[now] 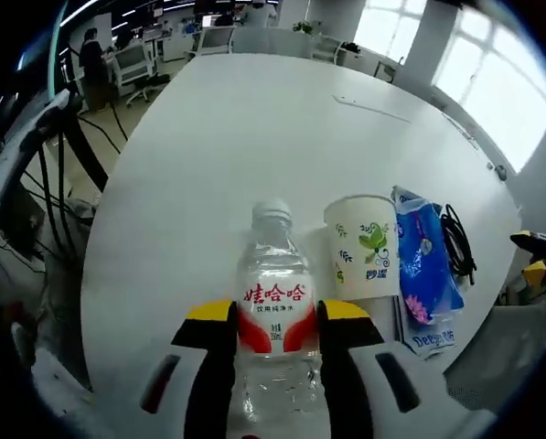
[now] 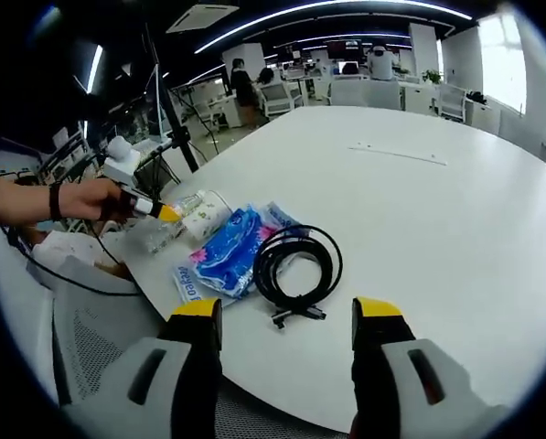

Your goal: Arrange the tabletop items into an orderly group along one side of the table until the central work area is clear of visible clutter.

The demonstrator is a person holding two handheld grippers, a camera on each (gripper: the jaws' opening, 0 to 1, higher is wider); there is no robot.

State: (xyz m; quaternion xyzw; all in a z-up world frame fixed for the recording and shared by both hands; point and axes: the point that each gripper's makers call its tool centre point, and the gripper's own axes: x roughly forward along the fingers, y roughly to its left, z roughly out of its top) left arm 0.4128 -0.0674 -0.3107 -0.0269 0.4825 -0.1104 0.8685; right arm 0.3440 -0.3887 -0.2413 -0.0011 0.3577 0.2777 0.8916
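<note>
Right between the yellow-tipped jaws of the left gripper (image 1: 274, 322) stands a clear water bottle (image 1: 274, 302) with a red-and-white label and white cap, upright on the white table (image 1: 236, 137); the jaws press against its sides, grasping it. Just to the gripper's right stands a paper cup (image 1: 362, 247) with a green leaf print, close beside the bottle. Beyond the cup, touching its far side, lies a blue tissue pack (image 1: 423, 270), and past that a coiled black cable (image 1: 457, 242) near the table edge.

From the right gripper view, the right gripper (image 2: 286, 315) hangs released, jaws wide apart with nothing between them, over the table's near edge. Ahead of it lies the cable, with the tissue pack to its left, then the cup and bottle. A person's hand (image 2: 85, 197) holds the left gripper there.
</note>
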